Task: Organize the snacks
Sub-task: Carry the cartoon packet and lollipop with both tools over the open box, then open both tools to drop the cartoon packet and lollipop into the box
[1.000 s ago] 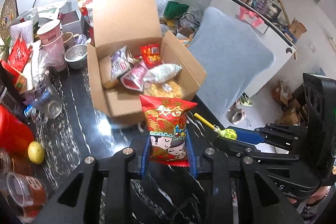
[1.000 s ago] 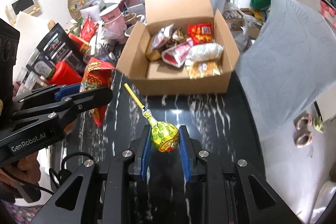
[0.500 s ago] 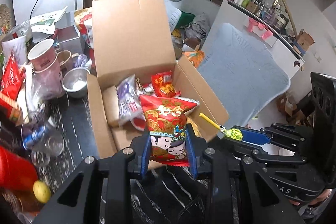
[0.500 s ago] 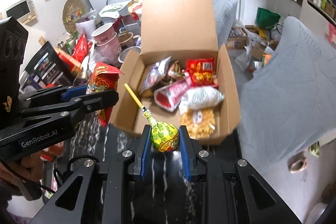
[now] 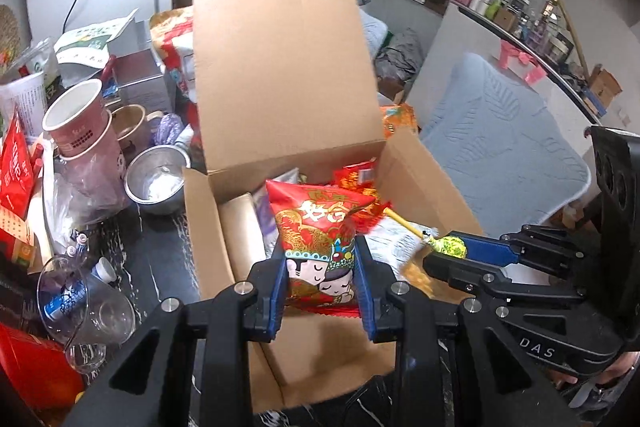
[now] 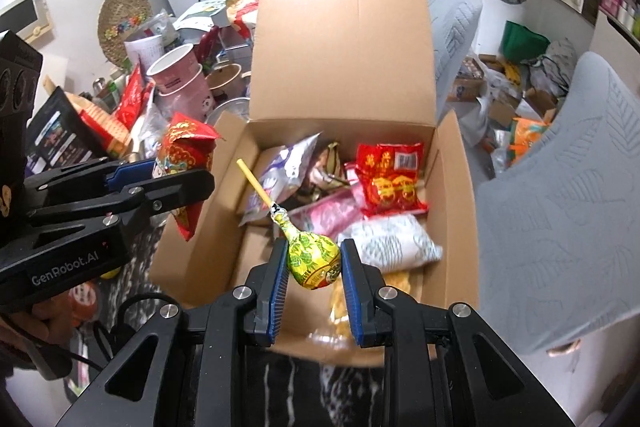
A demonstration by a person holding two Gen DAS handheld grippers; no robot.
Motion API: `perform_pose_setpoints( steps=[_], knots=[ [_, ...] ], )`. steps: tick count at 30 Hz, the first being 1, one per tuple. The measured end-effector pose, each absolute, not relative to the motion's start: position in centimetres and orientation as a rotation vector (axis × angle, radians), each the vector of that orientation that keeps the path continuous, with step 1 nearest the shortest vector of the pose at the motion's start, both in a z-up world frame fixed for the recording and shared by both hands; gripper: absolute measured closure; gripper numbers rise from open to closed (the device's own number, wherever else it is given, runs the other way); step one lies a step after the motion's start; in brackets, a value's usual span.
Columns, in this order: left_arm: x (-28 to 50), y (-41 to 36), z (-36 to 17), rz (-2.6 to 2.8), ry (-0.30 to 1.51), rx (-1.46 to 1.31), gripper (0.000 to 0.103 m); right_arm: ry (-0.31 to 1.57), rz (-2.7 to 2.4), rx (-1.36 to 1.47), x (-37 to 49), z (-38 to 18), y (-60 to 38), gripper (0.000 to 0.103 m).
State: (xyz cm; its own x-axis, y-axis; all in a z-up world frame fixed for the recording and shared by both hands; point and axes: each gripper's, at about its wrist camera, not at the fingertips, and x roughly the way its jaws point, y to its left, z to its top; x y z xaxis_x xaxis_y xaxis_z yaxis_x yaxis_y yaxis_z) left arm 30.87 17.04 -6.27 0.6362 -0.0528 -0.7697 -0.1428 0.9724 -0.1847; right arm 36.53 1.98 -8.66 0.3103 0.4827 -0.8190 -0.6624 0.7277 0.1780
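An open cardboard box [image 5: 280,75] [image 6: 344,51] stands on the dark marble table with several snack packets inside. My left gripper [image 5: 320,267] is shut on a red snack bag [image 5: 316,239] with a cartoon couple on it, held over the box's near left part. My right gripper [image 6: 314,263] is shut on a yellow-wrapped lollipop [image 6: 314,259], its stick pointing up and left, held over the box's near edge. In the left wrist view the right gripper [image 5: 452,251] holds the lollipop [image 5: 450,246] at the right. Seen from the right wrist, the left gripper [image 6: 176,171] carries the red bag [image 6: 186,147] at the left.
Left of the box crowd pink paper cups [image 5: 76,123], a steel bowl [image 5: 158,179], a clear glass jug [image 5: 84,303], red packets and boxes. A grey-blue cushioned chair [image 5: 500,147] stands right of the table. Inside the box lie a red packet [image 6: 390,175] and a white packet [image 6: 394,243].
Both grippers have travelled forward from above the bare table to over the box, each keeping its snack. The box now looms larger and closer in both views.
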Motion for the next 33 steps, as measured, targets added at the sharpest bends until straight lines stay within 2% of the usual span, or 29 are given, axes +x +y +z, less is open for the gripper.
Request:
perform_pose_setpoints(
  steps=[18,33],
  knots=[
    [33.2,17.5,-13.2,0.067,1.031,-0.248,0.074,1.079,0.689,-0.246,39.2,-14.8,3.8,0.078],
    [33.7,17.3,-15.6,0.109,1.096,-0.259,0.074,1.091,0.680,-0.282,39.3,-16.8,4.1,0.077]
  ],
)
